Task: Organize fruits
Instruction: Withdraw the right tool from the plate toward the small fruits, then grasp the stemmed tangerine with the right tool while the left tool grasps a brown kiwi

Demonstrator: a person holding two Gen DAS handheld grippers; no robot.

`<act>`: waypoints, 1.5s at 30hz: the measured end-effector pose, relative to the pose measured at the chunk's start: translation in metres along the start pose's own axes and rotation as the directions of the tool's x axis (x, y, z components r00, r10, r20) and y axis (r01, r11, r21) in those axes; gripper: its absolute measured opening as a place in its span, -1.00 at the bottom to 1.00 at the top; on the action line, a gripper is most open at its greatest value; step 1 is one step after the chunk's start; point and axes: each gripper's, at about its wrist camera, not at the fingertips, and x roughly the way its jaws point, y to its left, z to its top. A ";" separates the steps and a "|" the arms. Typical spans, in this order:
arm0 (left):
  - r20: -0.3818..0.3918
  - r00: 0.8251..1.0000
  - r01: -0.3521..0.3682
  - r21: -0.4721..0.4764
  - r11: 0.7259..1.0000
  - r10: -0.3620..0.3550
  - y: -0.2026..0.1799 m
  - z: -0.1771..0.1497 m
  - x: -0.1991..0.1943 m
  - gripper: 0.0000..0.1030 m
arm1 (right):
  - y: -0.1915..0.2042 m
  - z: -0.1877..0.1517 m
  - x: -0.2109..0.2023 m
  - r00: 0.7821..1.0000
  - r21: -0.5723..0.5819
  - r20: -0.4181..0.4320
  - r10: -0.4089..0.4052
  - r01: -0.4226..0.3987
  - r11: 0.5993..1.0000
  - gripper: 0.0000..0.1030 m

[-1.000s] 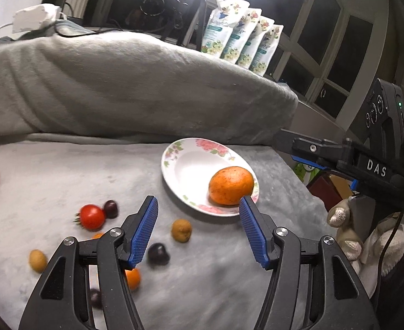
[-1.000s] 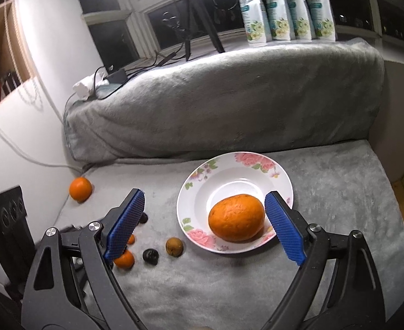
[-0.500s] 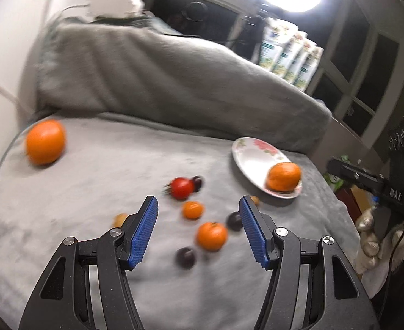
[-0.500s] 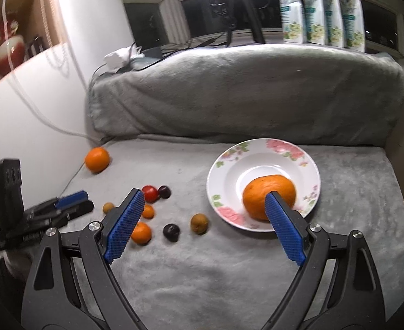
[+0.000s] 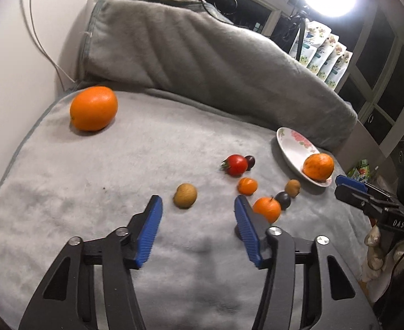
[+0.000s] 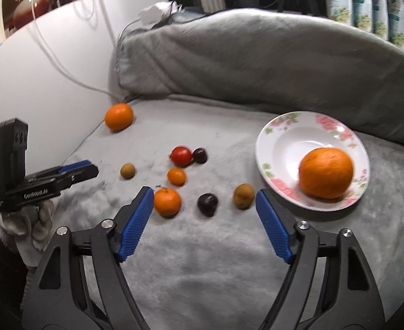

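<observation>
Right wrist view alone shows gloved hand (image 6: 28,220), red jar (image 6: 30,11), both grippers' jaws closing, nothing between them

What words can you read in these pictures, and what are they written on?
"DAS": on the side of the right gripper, seen from the left wrist view.
"GenRobot.AI", as far as it reads: on the side of the left gripper, seen from the right wrist view.
Print on the white pouches by the window: too blurred to read.
</observation>
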 end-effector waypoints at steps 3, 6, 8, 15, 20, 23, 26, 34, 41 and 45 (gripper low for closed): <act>-0.012 1.000 -0.008 0.001 1.000 0.008 0.002 -0.001 0.006 -0.09 | 0.009 -0.003 0.013 0.999 -0.024 -0.034 0.022 -0.023 0.999 0.32; -0.027 1.000 -0.015 0.007 1.000 0.015 0.002 -0.002 0.012 -0.15 | 0.016 -0.004 0.024 0.997 -0.040 -0.058 0.041 -0.043 0.998 0.23; -0.038 0.999 -0.020 0.009 1.000 0.020 0.002 -0.002 0.017 -0.15 | 0.020 -0.004 0.031 0.996 -0.053 -0.072 0.044 -0.048 0.997 0.20; -0.068 0.997 -0.038 0.014 0.999 0.038 0.003 -0.003 0.032 -0.16 | 0.033 -0.004 0.056 0.991 -0.080 -0.121 0.058 -0.068 0.994 0.09; -0.082 0.996 -0.037 0.015 0.999 0.038 0.003 0.000 0.040 -0.25 | 0.034 -0.007 0.069 0.987 -0.073 -0.149 0.058 -0.070 0.995 0.05; -0.092 0.995 -0.040 0.022 0.999 0.042 0.003 0.000 0.044 -0.25 | 0.035 -0.007 0.073 0.985 -0.072 -0.158 0.062 -0.075 0.995 0.04; -0.101 0.994 -0.041 0.034 0.999 0.044 -0.001 0.001 0.047 -0.26 | 0.035 -0.008 0.077 0.984 -0.074 -0.167 0.061 -0.074 0.995 0.04; -0.121 0.991 -0.056 0.039 0.998 0.060 -0.002 0.002 0.058 -0.32 | 0.036 -0.009 0.090 0.979 -0.070 -0.194 0.063 -0.078 0.995 -0.11; -0.125 0.990 -0.062 0.035 0.997 0.066 -0.001 0.002 0.062 -0.40 | 0.037 -0.011 0.098 0.976 -0.061 -0.209 0.067 -0.081 0.995 -0.16; -0.125 0.989 -0.069 0.034 0.997 0.073 -0.002 0.002 0.064 -0.49 | 0.037 -0.011 0.098 0.975 -0.056 -0.209 0.071 -0.085 0.995 -0.23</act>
